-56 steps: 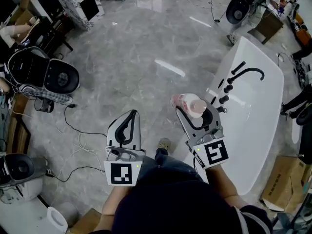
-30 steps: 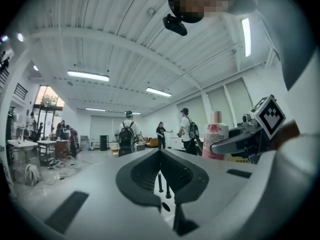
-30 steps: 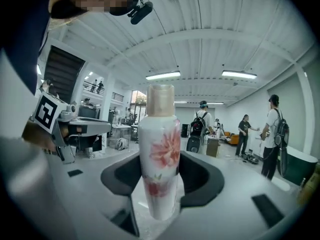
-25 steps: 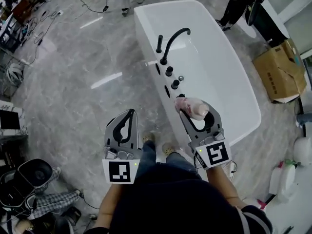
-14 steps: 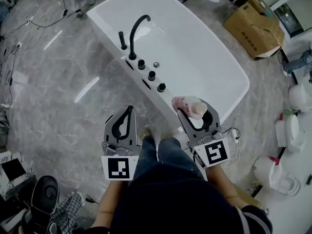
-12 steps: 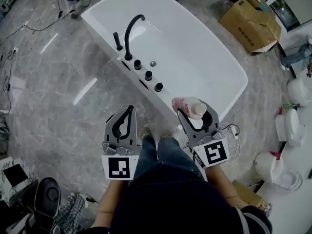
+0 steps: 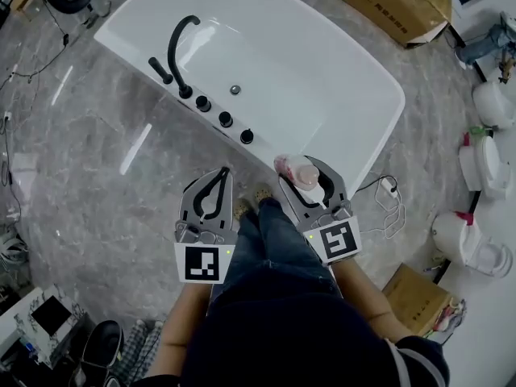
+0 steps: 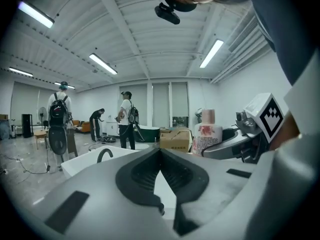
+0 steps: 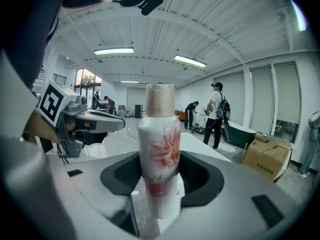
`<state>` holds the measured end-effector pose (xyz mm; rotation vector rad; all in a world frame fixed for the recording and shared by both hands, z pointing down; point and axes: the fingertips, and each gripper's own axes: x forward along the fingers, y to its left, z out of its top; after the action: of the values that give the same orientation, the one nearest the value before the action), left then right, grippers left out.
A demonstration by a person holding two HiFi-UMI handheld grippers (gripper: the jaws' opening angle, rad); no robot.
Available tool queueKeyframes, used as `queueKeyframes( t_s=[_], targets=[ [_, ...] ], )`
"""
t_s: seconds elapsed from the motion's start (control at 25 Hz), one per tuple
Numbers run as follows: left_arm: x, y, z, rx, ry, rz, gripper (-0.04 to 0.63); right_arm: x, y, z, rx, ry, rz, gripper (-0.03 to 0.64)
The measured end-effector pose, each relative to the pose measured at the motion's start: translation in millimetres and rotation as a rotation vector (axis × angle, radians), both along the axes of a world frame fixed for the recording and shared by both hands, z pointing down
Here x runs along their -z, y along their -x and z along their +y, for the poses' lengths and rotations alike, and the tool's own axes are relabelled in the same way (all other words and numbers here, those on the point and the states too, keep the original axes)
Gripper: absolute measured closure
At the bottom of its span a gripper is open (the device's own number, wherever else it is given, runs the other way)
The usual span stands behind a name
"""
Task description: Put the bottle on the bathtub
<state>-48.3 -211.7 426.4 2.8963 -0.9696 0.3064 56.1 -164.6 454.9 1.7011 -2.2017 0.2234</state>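
My right gripper (image 7: 300, 174) is shut on a white bottle (image 7: 297, 170) with a pink flower print and a beige cap; in the right gripper view the bottle (image 9: 159, 156) stands upright between the jaws. It hangs just short of the near rim of the white bathtub (image 7: 367, 71). The tub's black tap (image 7: 179, 45) and black knobs (image 7: 225, 120) sit on its left rim. My left gripper (image 7: 219, 176) is shut and empty over the floor, left of the bottle. In the left gripper view the bottle (image 8: 206, 134) shows to the right of the closed jaws (image 8: 160, 151).
A grey marble floor (image 7: 81, 176) surrounds the tub. Cardboard boxes (image 7: 395, 2) lie beyond it and another box (image 7: 419, 297) at the lower right. White buckets (image 7: 476, 244) stand at the right. A cable (image 7: 387, 208) lies near the tub's corner. People (image 9: 217, 115) stand in the background.
The view has swung round so the bathtub lies straight ahead and nearer. Both grippers have come closer to its near rim, the bottle still in the right one.
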Motion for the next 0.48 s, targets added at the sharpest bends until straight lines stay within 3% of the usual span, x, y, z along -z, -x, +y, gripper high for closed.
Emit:
queueKeyframes(
  t_s=[0.2, 0.48],
  targets=[
    [-32, -24, -4, -0.071, -0.027, -0.124, 0.574, -49, -9, -8, 0.006, 0.088, -0.029, 0.38],
    [-78, -35, -15, -0.064, 0.092, -0.177, 0.574, -109, -12, -24, 0.072, 0.192, -0.041, 0.38]
  ],
)
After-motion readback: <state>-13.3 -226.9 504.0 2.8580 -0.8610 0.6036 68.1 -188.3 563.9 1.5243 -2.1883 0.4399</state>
